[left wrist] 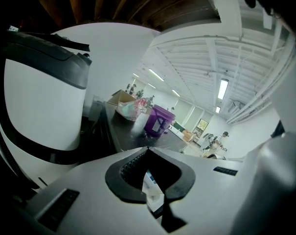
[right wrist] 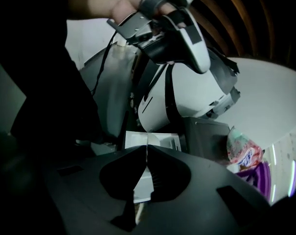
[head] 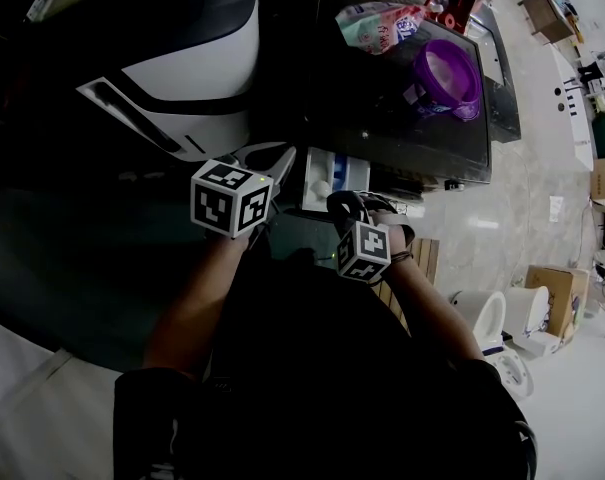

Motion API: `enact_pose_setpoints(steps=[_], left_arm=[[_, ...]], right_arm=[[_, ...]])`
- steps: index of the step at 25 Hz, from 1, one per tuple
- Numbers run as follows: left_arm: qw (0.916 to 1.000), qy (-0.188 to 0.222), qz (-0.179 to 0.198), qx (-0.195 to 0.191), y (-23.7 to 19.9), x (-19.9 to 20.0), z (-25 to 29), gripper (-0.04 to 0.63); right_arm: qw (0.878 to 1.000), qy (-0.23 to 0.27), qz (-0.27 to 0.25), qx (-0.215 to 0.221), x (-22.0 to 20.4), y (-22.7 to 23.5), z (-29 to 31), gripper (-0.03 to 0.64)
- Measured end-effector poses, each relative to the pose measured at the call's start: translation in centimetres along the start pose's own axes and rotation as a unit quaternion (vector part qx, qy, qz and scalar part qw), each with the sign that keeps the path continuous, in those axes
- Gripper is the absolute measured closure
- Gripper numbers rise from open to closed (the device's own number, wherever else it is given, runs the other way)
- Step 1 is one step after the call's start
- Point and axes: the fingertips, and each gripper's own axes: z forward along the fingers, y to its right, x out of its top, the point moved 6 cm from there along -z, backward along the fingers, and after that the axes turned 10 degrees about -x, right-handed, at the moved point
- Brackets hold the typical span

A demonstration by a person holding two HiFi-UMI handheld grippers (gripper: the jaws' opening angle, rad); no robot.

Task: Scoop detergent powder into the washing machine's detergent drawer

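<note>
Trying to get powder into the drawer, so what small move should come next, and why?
Probably open the right claw and raise it toward the purple cup on top of the machine. Both claws are shut on nothing, the left claw included, and the drawer already stands open beside them.

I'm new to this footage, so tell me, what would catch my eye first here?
The purple tub stands out on the dark machine top, upper right in the head view, with a patterned bag beside it. Lower down, the left claw and the right claw are both shut, by the white drawer.
</note>
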Motion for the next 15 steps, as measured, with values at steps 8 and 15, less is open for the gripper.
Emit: enact_pose_setpoints(steps=[8, 15], left_arm=[[0.9999, -0.001, -0.002, 0.013, 0.7, -0.2, 0.2, 0.586], [0.9996, -0.005, -0.004, 0.028, 1.7, -0.9, 0.4, 0.586]], right_arm=[[1.000, 0.013, -0.026, -0.007, -0.4, 0.2, 0.0, 0.597], [0.999, 0.022, -0.031, -0.024, -0.9, 0.5, 0.0, 0.597]])
